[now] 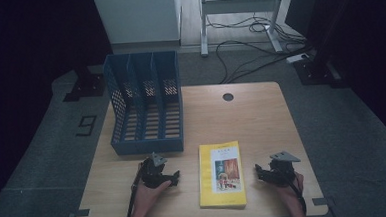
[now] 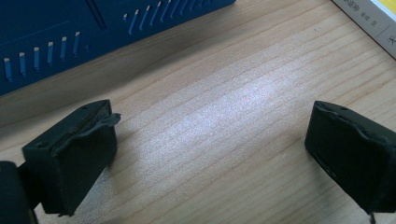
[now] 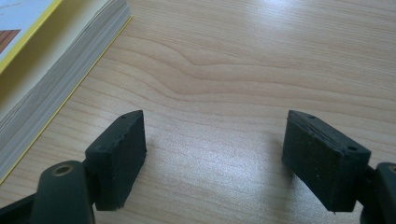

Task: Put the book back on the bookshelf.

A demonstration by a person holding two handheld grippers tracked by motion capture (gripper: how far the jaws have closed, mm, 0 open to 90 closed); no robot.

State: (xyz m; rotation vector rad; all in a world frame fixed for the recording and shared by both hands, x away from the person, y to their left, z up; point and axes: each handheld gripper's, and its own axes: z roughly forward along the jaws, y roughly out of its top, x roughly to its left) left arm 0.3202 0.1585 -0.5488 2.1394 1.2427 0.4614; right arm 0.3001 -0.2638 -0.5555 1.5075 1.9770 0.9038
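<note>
Fingers: both pairs are held apart, empty, on left gripper (image 1: 176,176) and right gripper (image 1: 259,170).
Book: the yellow paperback book (image 1: 222,174) is left flat on the wooden tabletop (image 1: 261,120), between them.
Progress: nothing is grasped yet; the blue plastic file rack (image 1: 145,102) is judged its destination.

Yellow book (image 1: 222,174) w/ red-orange cover pic, blue slotted file rack (image 1: 145,103), pale wood-grain table (image 1: 261,115).

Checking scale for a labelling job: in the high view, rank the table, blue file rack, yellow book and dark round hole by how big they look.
1. table
2. blue file rack
3. yellow book
4. dark round hole
</note>
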